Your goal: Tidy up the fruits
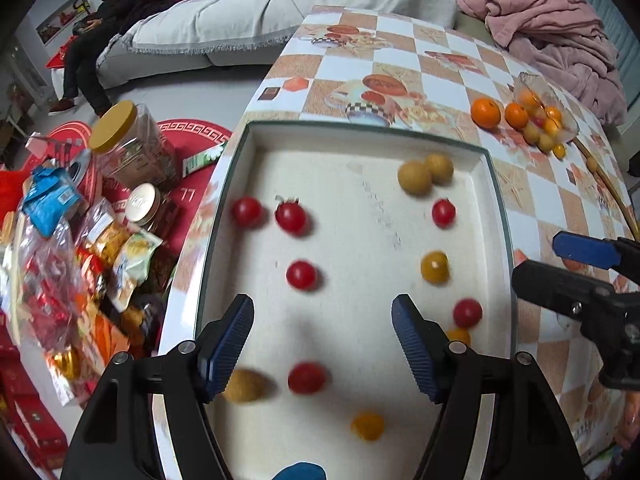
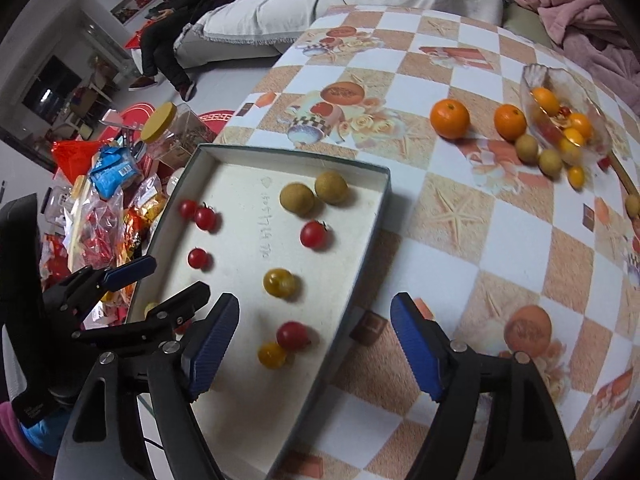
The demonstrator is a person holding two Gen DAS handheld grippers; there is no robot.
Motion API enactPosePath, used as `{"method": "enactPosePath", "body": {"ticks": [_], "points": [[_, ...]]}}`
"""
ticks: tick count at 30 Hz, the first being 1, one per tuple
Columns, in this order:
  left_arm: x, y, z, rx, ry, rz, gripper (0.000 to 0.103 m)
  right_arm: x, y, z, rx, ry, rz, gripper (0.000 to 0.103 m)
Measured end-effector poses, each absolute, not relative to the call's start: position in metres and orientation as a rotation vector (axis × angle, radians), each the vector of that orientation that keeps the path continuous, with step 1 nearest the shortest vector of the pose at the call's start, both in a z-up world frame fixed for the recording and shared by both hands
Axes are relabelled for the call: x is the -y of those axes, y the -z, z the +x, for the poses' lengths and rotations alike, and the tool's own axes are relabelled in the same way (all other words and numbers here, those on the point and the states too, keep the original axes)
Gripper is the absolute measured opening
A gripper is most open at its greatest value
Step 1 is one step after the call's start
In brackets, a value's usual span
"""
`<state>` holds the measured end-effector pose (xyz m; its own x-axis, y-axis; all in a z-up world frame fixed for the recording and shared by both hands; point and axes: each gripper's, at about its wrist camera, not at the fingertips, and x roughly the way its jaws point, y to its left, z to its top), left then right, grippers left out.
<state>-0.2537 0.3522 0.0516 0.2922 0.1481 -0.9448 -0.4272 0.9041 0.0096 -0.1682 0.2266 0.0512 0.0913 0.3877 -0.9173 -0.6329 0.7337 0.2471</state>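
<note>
A white shallow box tray (image 1: 360, 138) (image 2: 224, 160) on the checked table holds several red cherry tomatoes (image 1: 302, 275) (image 2: 313, 234), yellow tomatoes (image 1: 435, 267) (image 2: 280, 282) and tan longans (image 1: 415, 177) (image 2: 296, 199). My left gripper (image 1: 322, 344) is open and empty above the tray's near part; it shows at the left of the right wrist view (image 2: 156, 280). My right gripper (image 2: 314, 350) is open and empty over the tray's right edge; it shows at the right of the left wrist view (image 1: 568, 268). Two oranges (image 1: 485, 112) (image 2: 449, 118) and a tipped glass bowl (image 1: 548, 108) (image 2: 560, 112) of small fruits lie at the far right.
A pile of snack packets and jars (image 1: 100, 208) (image 2: 116, 184) lies left of the table. A sofa (image 1: 248, 12) with a seated person (image 1: 100, 32) stands behind. A pink blanket (image 1: 560, 28) lies at the back right. A wooden stick (image 1: 608, 188) lies by the bowl.
</note>
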Motion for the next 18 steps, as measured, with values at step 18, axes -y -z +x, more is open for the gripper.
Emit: {"method": "enactPosePath", "body": {"ticks": [18], "points": [[-0.318, -0.1, -0.307, -1.257, -0.416, -0.231, 0.103, -0.216, -0.095, -0.216, -1.286, -0.715, -0.432, 0.103]]}}
